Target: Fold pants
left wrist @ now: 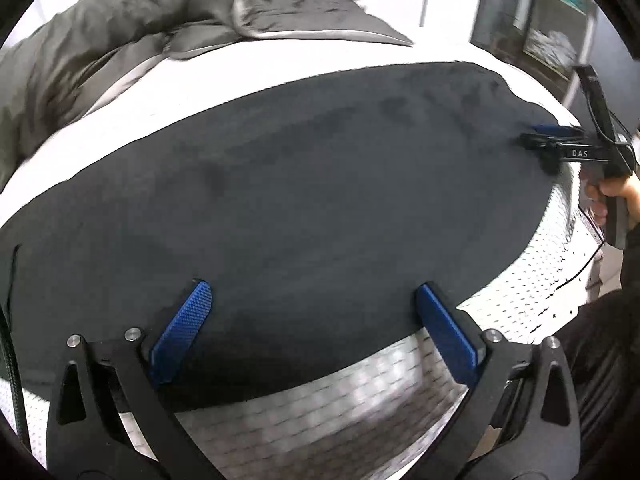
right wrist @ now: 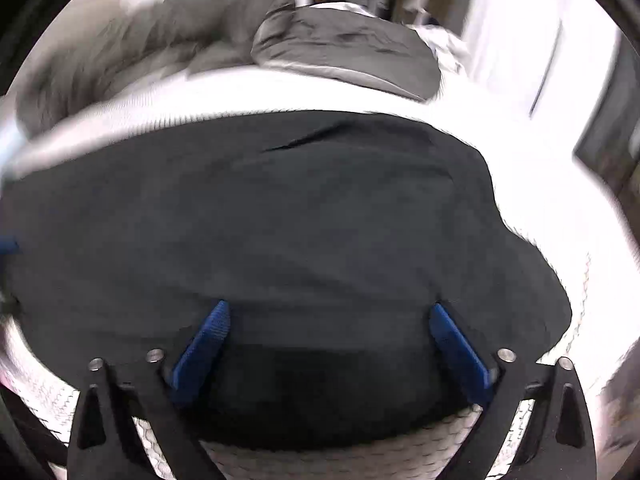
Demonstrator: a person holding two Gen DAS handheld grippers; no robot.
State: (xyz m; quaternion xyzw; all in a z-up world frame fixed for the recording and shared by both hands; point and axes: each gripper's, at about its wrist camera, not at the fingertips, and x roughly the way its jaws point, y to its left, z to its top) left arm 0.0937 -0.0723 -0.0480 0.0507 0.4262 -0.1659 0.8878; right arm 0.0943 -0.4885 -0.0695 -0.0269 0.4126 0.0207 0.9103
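Dark pants lie spread flat on a bed with a white textured mattress, covering most of its near part. Beyond the pants, toward the head of the bed, sits a crumpled grey duvet with a grey pillow beside it. The left gripper hovers over the near edge of the pants, its blue-padded jaws spread wide with nothing between them. The right gripper hangs over the pants' near edge too, at the end with the wavy outline, its jaws also wide apart and holding nothing. From the left camera, the right gripper appears at the far right edge of the pants, held by a hand.
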